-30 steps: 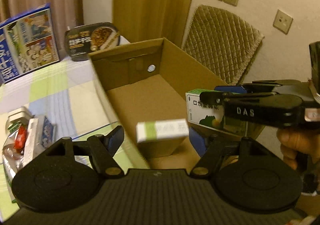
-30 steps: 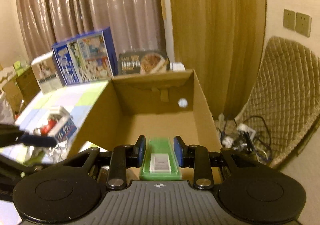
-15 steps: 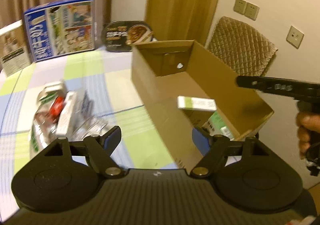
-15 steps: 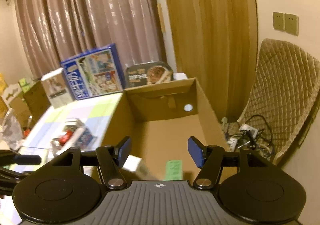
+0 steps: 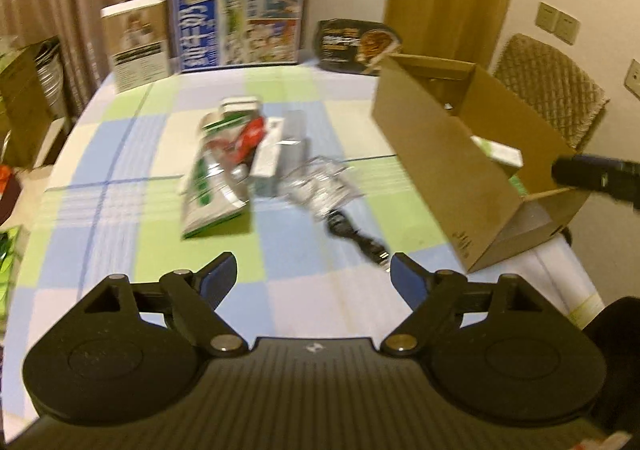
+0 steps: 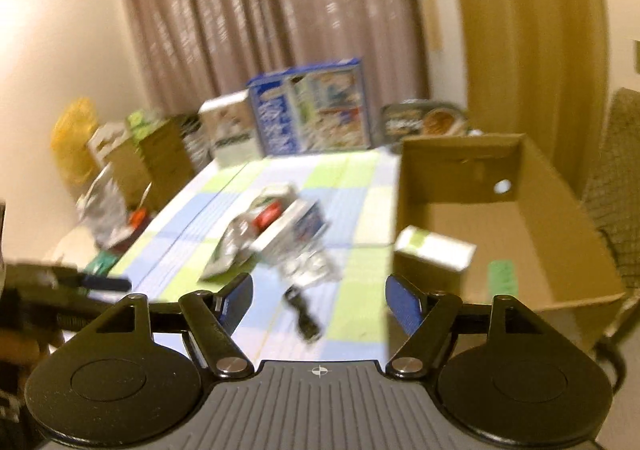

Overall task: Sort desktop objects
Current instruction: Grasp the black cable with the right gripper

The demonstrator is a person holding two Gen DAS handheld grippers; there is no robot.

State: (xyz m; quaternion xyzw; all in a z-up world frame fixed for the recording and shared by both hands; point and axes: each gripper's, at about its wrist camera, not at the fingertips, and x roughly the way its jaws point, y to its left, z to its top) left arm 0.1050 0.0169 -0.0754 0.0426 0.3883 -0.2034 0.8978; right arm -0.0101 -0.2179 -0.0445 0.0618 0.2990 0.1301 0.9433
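the left gripper (image 5: 313, 279) points down at the counter (image 5: 120, 154), its jaws opening with nothing between them. the right gripper (image 6: 319, 301) is also opening and empty. a pile of packets (image 5: 240, 154) lies mid-counter; the cardboard box (image 5: 440, 170) beside it holds a white-green carton (image 6: 434, 250).

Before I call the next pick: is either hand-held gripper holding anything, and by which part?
Nothing is held. The left hand-held gripper and right hand-held gripper both have opening jaws with nothing between them; two small boxes lie in the cardboard box.
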